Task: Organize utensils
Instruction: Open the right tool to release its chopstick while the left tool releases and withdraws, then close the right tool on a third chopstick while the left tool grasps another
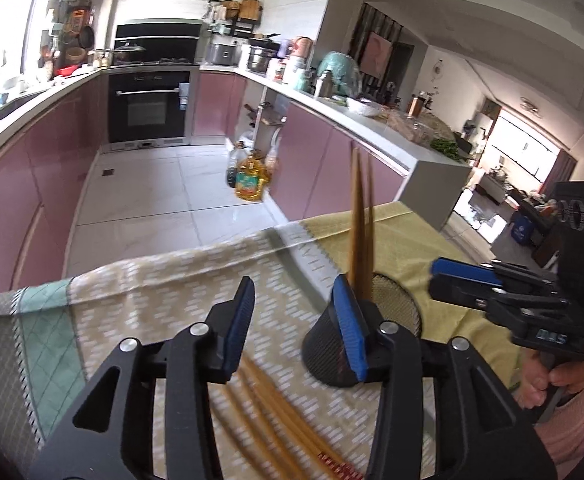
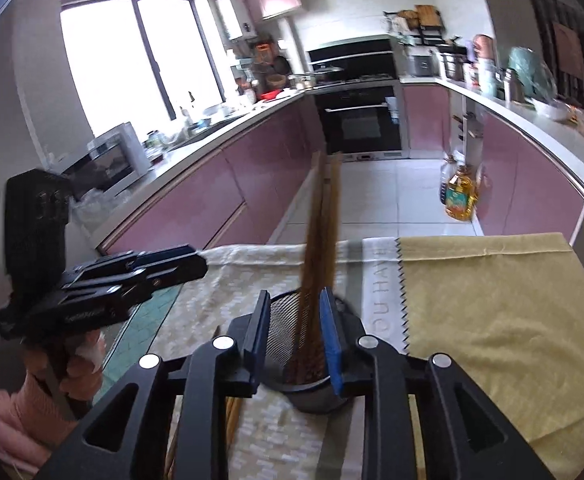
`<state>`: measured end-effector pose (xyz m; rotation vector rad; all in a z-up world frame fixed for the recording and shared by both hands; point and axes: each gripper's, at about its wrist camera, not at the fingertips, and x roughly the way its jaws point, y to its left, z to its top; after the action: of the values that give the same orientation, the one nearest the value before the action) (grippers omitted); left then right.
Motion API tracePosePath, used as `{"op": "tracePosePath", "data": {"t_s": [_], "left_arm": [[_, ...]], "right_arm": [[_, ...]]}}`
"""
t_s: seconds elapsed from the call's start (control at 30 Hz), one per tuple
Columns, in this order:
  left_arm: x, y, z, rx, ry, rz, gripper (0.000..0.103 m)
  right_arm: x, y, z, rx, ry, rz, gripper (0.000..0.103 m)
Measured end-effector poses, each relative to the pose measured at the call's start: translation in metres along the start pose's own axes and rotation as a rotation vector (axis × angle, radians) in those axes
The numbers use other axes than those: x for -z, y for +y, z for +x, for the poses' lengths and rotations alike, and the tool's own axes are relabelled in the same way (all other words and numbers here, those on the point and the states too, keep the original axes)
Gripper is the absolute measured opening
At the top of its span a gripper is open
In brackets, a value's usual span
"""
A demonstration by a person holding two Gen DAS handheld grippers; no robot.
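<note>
Both tongs are released: left tongs (image 1: 292, 320) hover above loose chopsticks (image 1: 276, 412) on the surface (image 1: 164, 292); right tongs (image 2: 295, 330) face the mesh cup (image 2: 288, 344) holding upright chopsticks at twelve o'clock.

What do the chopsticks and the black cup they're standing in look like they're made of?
Chopsticks: probably wood or bamboo, going by the matte tan-brown colour. Black cup: looks like metal mesh, since its wall shows a fine see-through grid; coated metal or plastic can't be told apart.

A yellow oil bottle (image 1: 249, 184) stands on the tiled floor (image 1: 152, 184) (beside pink cabinets (image 1: 320, 156)).
</note>
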<state>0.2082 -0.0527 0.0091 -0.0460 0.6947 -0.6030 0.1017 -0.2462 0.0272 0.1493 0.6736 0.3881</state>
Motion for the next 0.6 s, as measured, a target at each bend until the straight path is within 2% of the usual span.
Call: {"op": "tracePosePath", "data": {"t_s": [0.1,0.23,0.47,0.6], "left_arm": [[0.021,0.013,-0.011,-0.054,0.022,-0.032,0.042],[0.055,0.025,-0.02,-0.108,0.078,-0.073,0.043],[0.101,0.032,-0.021,-0.197,0.152,-0.118,0.043],[0.115,0.029,-0.015,-0.234,0.174,-0.126,0.043]], "right_arm": [[0.018,0.018,0.006,-0.064,0.051,-0.05,0.025],[0.04,0.032,0.029,-0.102,0.141,-0.089,0.025],[0.071,0.031,0.068,-0.089,0.257,-0.067,0.025],[0.08,0.033,0.078,-0.086,0.28,-0.064,0.025]]}}
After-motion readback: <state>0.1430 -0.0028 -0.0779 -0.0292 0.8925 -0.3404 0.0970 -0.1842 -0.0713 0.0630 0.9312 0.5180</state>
